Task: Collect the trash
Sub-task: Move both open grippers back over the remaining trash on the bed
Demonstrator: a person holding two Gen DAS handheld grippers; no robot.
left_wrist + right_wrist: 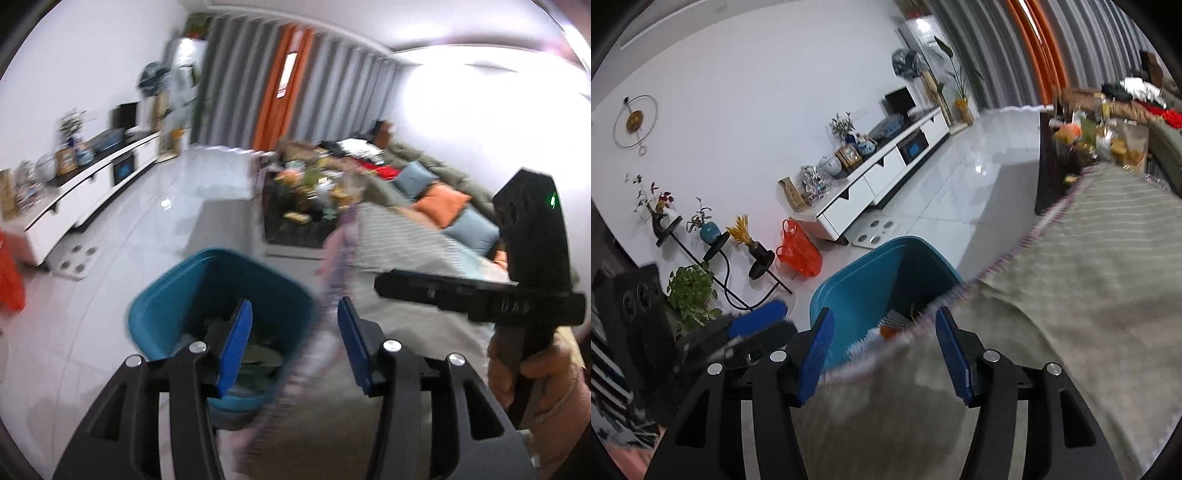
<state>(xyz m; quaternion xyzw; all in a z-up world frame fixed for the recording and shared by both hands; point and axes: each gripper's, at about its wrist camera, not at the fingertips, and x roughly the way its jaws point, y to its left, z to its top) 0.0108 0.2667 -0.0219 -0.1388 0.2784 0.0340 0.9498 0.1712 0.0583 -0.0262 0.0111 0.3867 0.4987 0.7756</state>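
A teal trash bin (218, 295) stands on the white floor, with green and pale scraps (258, 356) in its bottom. My left gripper (295, 343) hangs over the bin's right rim, open, with only the blurred fringed edge (340, 258) of a grey striped cloth passing between the pads. In the right wrist view the same bin (886, 266) holds white and orange bits (888, 328). My right gripper (882, 354) is open above the cloth (1071, 295) edge and grips nothing. A hand (535, 369) holds the right gripper (391, 286) at the right. The left gripper (757, 319) shows blurred at the left.
A white TV cabinet (886, 173) runs along the wall, with an orange plastic bag (799, 254) and a white floor scale (875, 230) before it. A black plant stand (713, 240) is at the left. A cluttered dark coffee table (306, 199) and a sofa (443, 195) lie beyond the cloth.
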